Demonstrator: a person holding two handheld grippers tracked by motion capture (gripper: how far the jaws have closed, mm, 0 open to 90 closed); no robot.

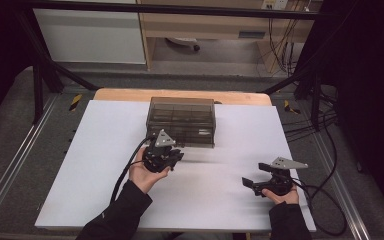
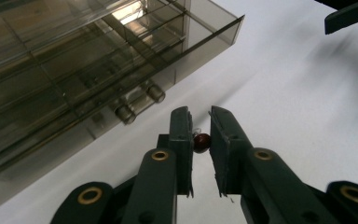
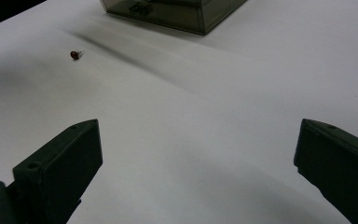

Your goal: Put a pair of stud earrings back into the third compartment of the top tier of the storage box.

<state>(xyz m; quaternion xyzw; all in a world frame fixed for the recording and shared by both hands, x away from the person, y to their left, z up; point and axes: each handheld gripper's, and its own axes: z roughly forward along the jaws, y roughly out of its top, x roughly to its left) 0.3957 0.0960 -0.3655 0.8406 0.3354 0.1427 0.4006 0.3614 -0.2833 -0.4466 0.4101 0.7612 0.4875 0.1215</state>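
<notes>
A small dark-red bead (image 2: 201, 142) with a clear tip sits between the pads of my left gripper (image 2: 199, 112), whose jaws stand only a bead's width apart. That left gripper (image 1: 167, 155) hangs just in front of the left front corner of a smoky transparent compartment box (image 1: 182, 120), lid closed. The box (image 2: 74, 60) fills the left of the left gripper view, hinge knobs toward me. My right gripper (image 1: 250, 184) rests low at the right of the sheet, jaws wide apart and holding nothing (image 3: 198, 140). In the right gripper view a red bead (image 3: 75, 55) lies loose on the sheet, left of the box (image 3: 177, 11).
A white sheet (image 1: 105, 190) covers the wooden table (image 1: 180, 95). Black cables (image 1: 125, 175) trail from both grippers toward the near edge. Metal frame rails (image 1: 20, 150) run along both sides. Blurred shadows streak the sheet between the grippers.
</notes>
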